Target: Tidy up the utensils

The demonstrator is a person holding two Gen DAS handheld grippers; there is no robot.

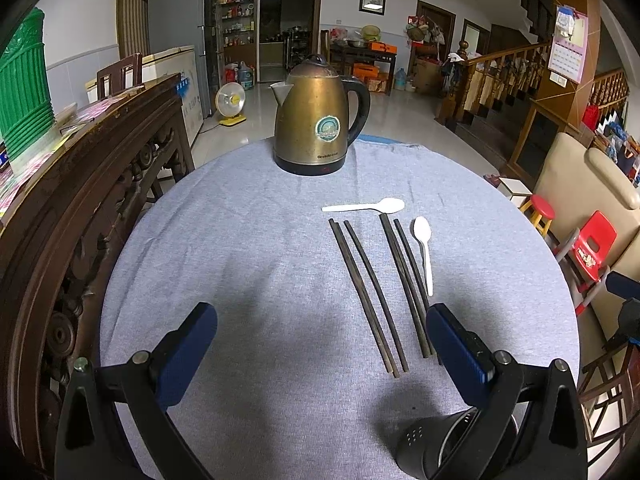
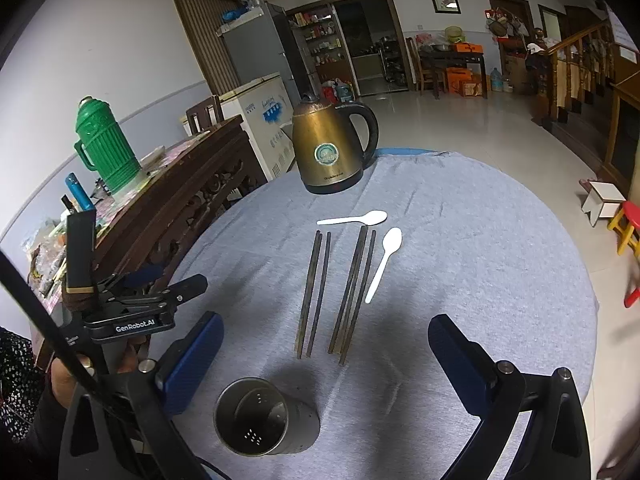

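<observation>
A round surface (image 2: pixel 500 264) under a grey cloth carries the utensils. Near the middle lie two pairs of dark chopsticks: the left pair (image 2: pixel 314 294) and the right pair (image 2: pixel 354 292), side by side, pointing away from the cameras. A white spoon (image 2: pixel 383 262) lies just beside the right pair, bowl away. A second white spoon (image 2: pixel 354 219) lies crosswise just beyond the chopstick tips. Farther back stands a brass-coloured kettle (image 2: pixel 330 152) with a black handle. At the near edge stands a metal holder (image 2: pixel 256 416), upright and empty, with holes in its bottom. Nothing lies between the holder and the chopsticks.

Off the surface to the left, a carved wooden cabinet (image 2: pixel 192 200) bears a green thermos (image 2: pixel 106 148).

The left tongs (image 1: pixel 320 328) hang above the cloth, wide open and gripping nothing, their right finger over the near ends of the right pair. The right tongs (image 2: pixel 324 336) hover likewise, spread wide and empty, above the holder and the near chopstick ends. A hand (image 2: pixel 70 376) holds the left tool's grip.
</observation>
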